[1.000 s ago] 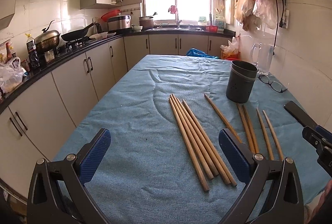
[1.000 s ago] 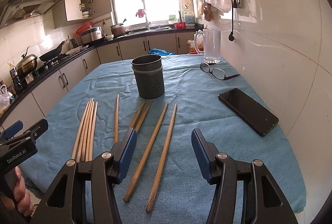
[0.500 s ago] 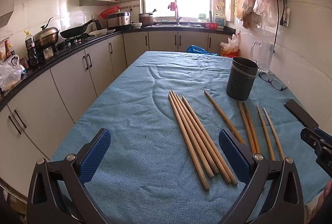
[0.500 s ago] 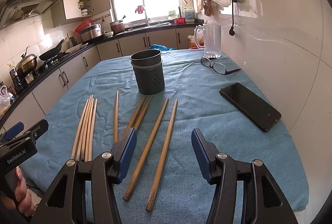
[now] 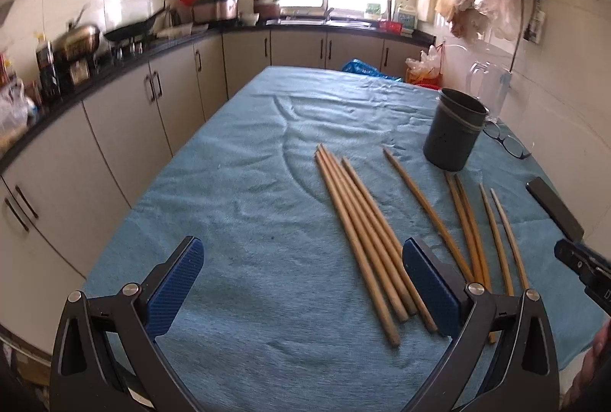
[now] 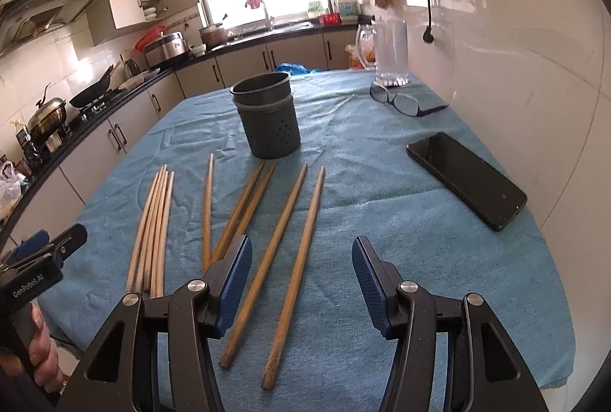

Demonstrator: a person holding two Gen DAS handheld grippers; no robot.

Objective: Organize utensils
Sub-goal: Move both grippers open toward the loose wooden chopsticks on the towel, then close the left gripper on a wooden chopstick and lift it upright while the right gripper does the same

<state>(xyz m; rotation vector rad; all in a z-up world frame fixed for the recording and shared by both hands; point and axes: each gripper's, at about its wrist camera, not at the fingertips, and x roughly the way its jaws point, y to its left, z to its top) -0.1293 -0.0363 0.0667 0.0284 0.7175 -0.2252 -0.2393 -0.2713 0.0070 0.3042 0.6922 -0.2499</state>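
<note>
Wooden chopsticks are seen laid out on a blue tablecloth, with a dark perforated holder stood upright beyond their far tips. The right gripper is held spread and empty, two loose chopsticks lying just ahead between its pads. The left gripper is likewise held wide apart, nothing pinched, with a tight bundle lying before its right finger. A phone is seen off to the right.
</note>
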